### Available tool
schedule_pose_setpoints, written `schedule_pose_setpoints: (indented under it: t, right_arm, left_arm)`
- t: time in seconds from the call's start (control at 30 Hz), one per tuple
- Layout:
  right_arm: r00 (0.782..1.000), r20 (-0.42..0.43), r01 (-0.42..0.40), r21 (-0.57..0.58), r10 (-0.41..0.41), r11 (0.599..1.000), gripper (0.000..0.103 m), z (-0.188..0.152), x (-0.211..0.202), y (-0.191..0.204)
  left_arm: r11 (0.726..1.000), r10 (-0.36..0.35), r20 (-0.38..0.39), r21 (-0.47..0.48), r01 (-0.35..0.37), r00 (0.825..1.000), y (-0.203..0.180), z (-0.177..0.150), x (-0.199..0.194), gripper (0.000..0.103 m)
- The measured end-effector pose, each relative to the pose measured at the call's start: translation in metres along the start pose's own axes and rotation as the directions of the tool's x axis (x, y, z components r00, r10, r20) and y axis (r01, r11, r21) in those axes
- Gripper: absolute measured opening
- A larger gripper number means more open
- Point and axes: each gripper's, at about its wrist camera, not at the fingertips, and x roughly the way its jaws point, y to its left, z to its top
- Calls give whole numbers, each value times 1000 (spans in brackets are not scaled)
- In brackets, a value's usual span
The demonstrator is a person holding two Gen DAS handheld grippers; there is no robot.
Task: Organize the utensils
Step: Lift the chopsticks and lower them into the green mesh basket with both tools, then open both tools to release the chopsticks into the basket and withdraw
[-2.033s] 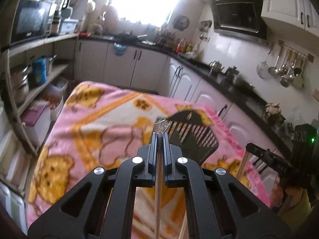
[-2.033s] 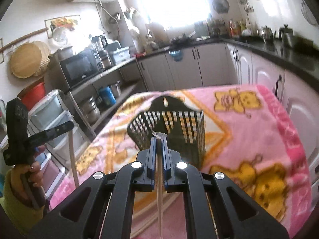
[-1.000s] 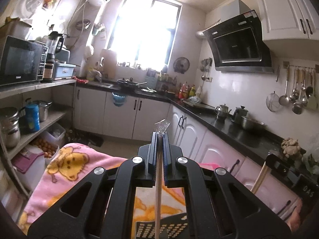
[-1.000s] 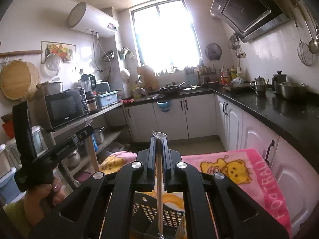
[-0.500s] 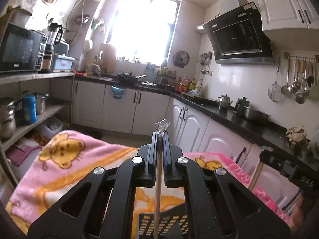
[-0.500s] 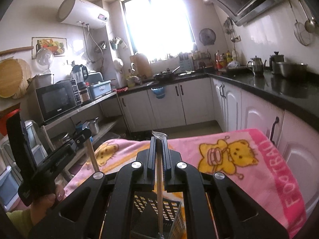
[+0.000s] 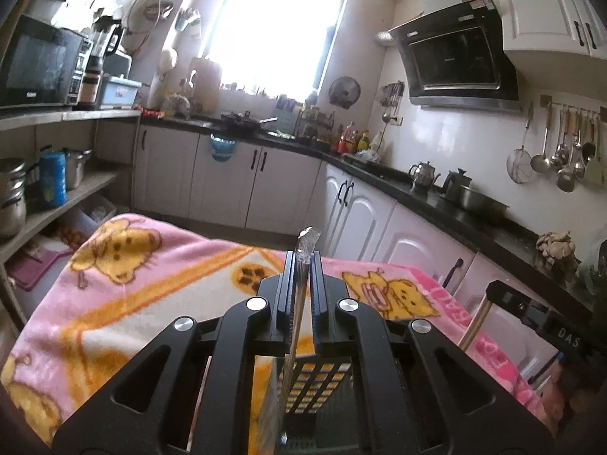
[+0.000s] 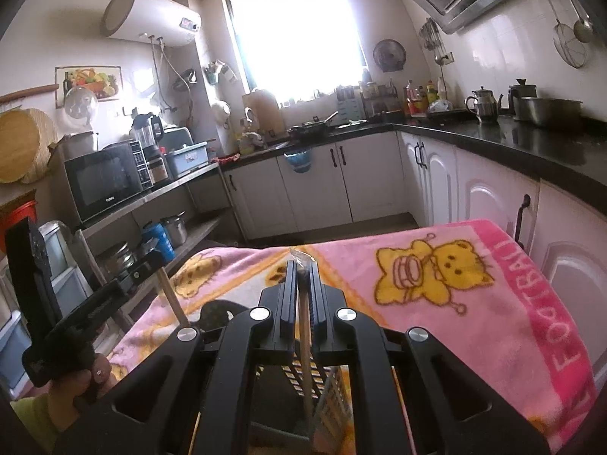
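your left gripper [image 7: 302, 261] is clamped on a thin pale wooden chopstick [image 7: 294, 337] with a clear wrapper at its top, and your right gripper [image 8: 302, 271] pinches a second one [image 8: 305, 356], both hanging into the black slotted plastic utensil basket [image 7: 316, 383] on the pink cartoon blanket [image 7: 125, 284]. they're light, stiff and smooth, so they'll likely pivot or slip in a one-point pinch. hold near the upper end and keep them vertical.
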Motion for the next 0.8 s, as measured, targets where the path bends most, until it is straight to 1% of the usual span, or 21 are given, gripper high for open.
schedule_pose_setpoints:
  t: [0.03, 0.1, 0.17, 0.3, 0.37, 0.47, 0.57, 0.63, 0.7, 0.77, 0.8]
  right_arm:
    - [1000, -4, 6, 2, -6, 1000, 7, -1, -1, -1]
    - [1000, -13, 12, 9, -12, 1000, 11, -2, -3, -3]
    - [1000, -18, 21, 15, -20, 1000, 20, -4, -6, -5]
    - [999, -28, 25, 27, -24, 999, 26, -7, -13, -8]
    - [999, -33, 28, 26, -27, 999, 33, -8, -19, -8]
    - [999, -39, 27, 27, -26, 999, 38, -11, -27, -7]
    - [998, -56, 32, 29, -31, 999, 40, -16, -34, -7]
    - [997, -70, 38, 28, -36, 999, 41, -20, -38, -5]
    - [996, -83, 40, 28, -37, 999, 42, -25, -43, -3]
    - [995, -97, 41, 23, -39, 999, 44, -30, -47, -2]
    - [994, -102, 42, 20, -40, 999, 44, -33, -49, 0]
  left_arm:
    - [1000, 1, -5, -6, -1, 1000, 2, -1, -1, 2]
    - [1000, 7, -15, -24, -8, 1000, 8, -1, -5, 4]
    - [999, 4, -35, -50, -5, 999, 14, -1, -9, 13]
    - [997, 6, -56, -73, -10, 998, 22, -2, -17, 22]
    - [996, 10, -69, -84, -15, 998, 26, -4, -23, 27]
    - [994, 15, -97, -104, -25, 995, 31, -8, -32, 35]
    - [990, 20, -143, -135, -39, 990, 39, -15, -40, 39]
    - [987, 26, -176, -148, -53, 984, 42, -21, -45, 40]
    - [986, 24, -202, -158, -56, 979, 45, -26, -51, 45]
    - [986, 22, -211, -159, -56, 977, 45, -32, -59, 52]
    - [986, 18, -212, -156, -52, 977, 44, -33, -64, 53]
